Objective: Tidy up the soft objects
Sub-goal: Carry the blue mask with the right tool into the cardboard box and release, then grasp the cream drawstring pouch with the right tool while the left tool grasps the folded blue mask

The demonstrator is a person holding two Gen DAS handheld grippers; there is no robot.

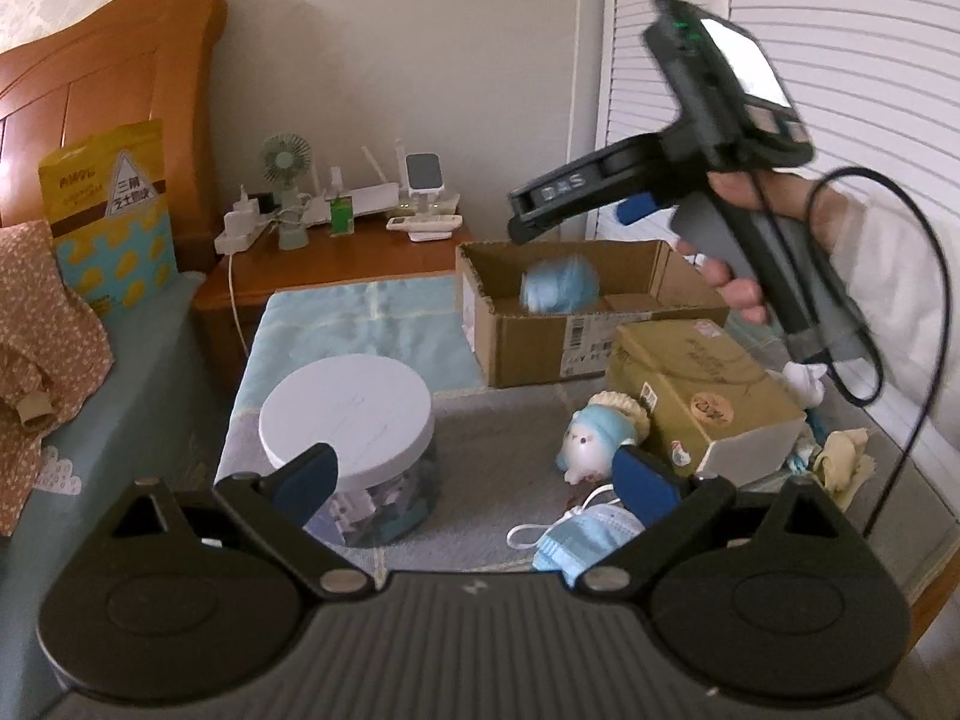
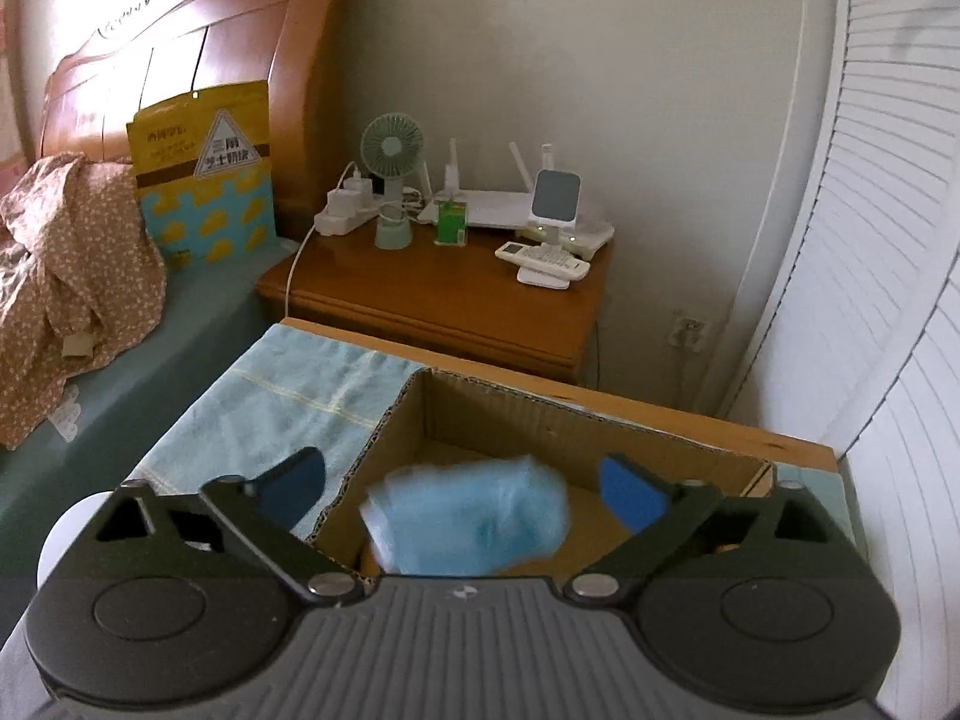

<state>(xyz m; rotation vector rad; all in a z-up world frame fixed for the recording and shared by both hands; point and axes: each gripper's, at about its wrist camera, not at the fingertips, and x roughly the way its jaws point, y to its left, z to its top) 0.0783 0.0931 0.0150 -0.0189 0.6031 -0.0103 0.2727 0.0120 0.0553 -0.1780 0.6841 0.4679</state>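
A light blue soft bundle point(image 2: 468, 516) shows blurred inside the open cardboard box point(image 2: 480, 414), below my right gripper point(image 2: 465, 483), whose pads stand wide apart and do not touch it. In the left wrist view the same bundle point(image 1: 561, 288) sits in the box point(image 1: 540, 348), and a hand holds the right gripper point(image 1: 576, 222) above it. My left gripper point(image 1: 474, 480) is open and holds nothing, low over the grey cloth. Just beyond its right finger lie a blue-hatted white plush toy point(image 1: 600, 438) and a blue face mask point(image 1: 576, 534).
A white-lidded jar point(image 1: 348, 414) stands by my left finger. A gold carton point(image 1: 702, 396) sits right of the plush, with white and yellowish soft bits point(image 1: 846, 456) behind it. A wooden nightstand point(image 2: 456, 294) with electronics is beyond the box. Bed at left, louvred doors at right.
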